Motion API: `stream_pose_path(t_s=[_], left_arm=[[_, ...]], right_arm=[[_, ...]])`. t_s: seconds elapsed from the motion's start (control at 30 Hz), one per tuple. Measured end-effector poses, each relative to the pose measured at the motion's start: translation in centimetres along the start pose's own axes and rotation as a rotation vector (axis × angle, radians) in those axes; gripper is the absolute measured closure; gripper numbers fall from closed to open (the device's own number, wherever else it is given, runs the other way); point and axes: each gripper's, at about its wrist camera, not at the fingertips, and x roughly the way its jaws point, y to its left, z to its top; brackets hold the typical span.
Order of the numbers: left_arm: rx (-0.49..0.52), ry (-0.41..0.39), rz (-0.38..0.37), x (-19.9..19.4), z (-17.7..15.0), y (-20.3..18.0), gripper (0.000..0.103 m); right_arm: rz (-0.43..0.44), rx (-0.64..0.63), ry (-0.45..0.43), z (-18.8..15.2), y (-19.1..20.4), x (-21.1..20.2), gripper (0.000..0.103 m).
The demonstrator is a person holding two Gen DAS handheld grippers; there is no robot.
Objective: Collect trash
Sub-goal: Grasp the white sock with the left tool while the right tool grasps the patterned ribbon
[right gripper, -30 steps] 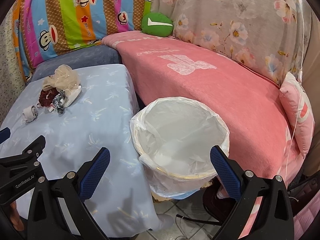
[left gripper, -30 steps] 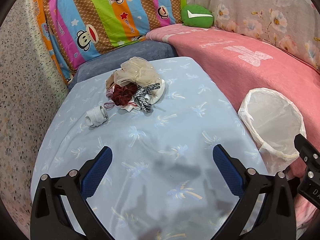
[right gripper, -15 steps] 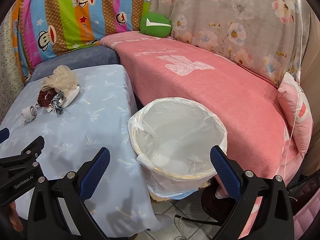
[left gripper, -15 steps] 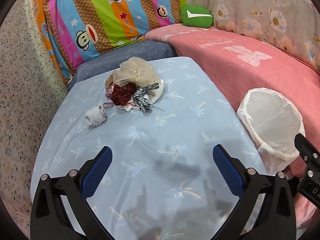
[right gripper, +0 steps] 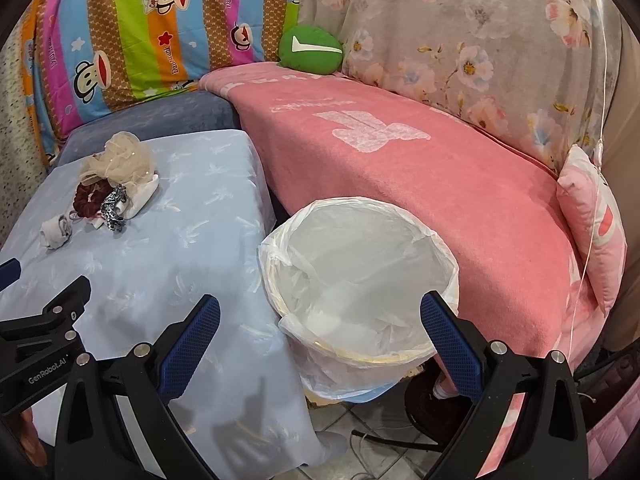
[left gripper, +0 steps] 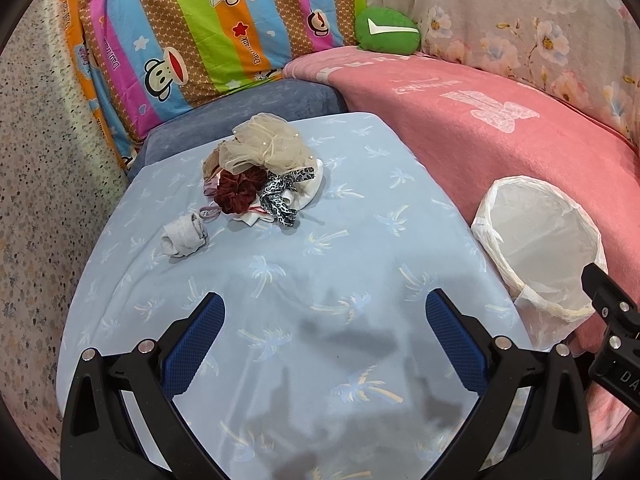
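left gripper: mine, jaws wide apart, nothing between them, hovering over the near part of the surface. Its black frame also shows at the left edge of the right wrist view.
right gripper: mine, jaws wide apart, empty, held over the bin's near rim; a bit of it shows at the right edge of the left wrist view.
surface: covered in a light blue cloth with pale palm prints; shadows of my tools fall on the near part.
trash pile: at the far left of the surface, well apart from both grippers. Beige tulle puff on top at the back, dark red scrunchie in front of it, leopard-print strip just right of the scrunchie, white fabric under them.
wad: small crumpled grey-white piece, just left and nearer than the pile, apart from it, lying on the cloth; a thin purple loop lies between the two.
bin: round, lined with a white plastic bag, looks empty, stands on the floor just right of the surface, against the pink blanket.
blanket: pink, draped over the seat to the right.
cushion: green, at the back corner.
backdrop: striped monkey-print fabric behind the surface, floral fabric to the right.
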Motion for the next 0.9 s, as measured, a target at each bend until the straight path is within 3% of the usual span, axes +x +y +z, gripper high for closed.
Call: stream_pose_path(t_s=[0.33, 0.47, 0.7, 0.9], left_arm=[[-0.031, 0.002, 0.008, 1.2, 0.7, 2.0, 0.007], [-0.095, 0.019, -0.014, 2.3, 1.0, 4.2, 0.007], [-0.165, 0.0, 0.059, 3.8, 1.6, 7.9, 0.007], [-0.162, 0.022, 0.096, 5.7, 2.2, 10.9, 0.007]], right_arm=[[0.0, -0.002, 0.0, 0.7, 1.5, 0.7, 0.006], [0.02, -0.008, -0.01, 1.2, 2.3, 0.9, 0.006], [0.045, -0.037, -0.03, 2.4, 4.9, 1.6, 0.006], [0.093, -0.059, -0.043, 4.0, 7.8, 2.5, 0.006]])
